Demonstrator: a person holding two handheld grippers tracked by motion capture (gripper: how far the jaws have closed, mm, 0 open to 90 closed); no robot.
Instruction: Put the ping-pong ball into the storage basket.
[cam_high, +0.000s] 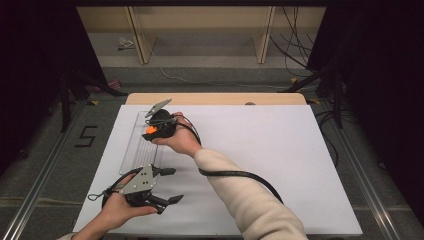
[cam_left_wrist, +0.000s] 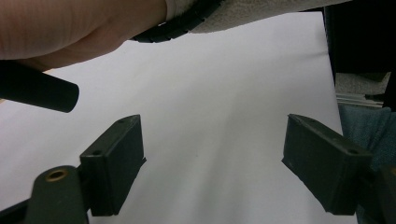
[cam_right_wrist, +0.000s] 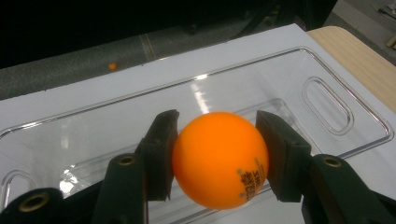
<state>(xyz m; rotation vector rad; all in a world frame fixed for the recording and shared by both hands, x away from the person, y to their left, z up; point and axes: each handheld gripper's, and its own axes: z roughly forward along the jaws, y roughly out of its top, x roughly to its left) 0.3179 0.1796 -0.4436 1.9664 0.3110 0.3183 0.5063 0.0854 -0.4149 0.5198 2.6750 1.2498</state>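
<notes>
The right tool (cam_right_wrist: 215, 161) is pinching an orange ball (cam_right_wrist: 219, 158) squarely between its two pads, one on each side, and it is hanging right over the clear plastic tray (cam_right_wrist: 327, 60). From the high view the ball (cam_high: 150, 130) is sitting above the far half of that tray (cam_high: 131, 150), which is lying along the left side of the white sheet (cam_high: 280, 150) covering the desk (cam_high: 215, 98). So the pick-up is looking done; what is left, by my reading, is the lowering and the letting go, since the ball is looking clear of the tray floor, though how far above it I cannot say.

The left tool (cam_high: 167, 185) is waiting near the front left of the sheet, jaws spread wide with nothing between them, pointing out across bare white surface.

Room to move: the tray has a raised rim and a slotted handle cutout (cam_right_wrist: 327, 105) at its end, so the release wants to land in the flat middle, not on an edge. A tiny orange speck (cam_right_wrist: 112, 66) is lying on the floor beyond the sheet, possibly another ball, too small to tell. The right half of the sheet is wide open.
</notes>
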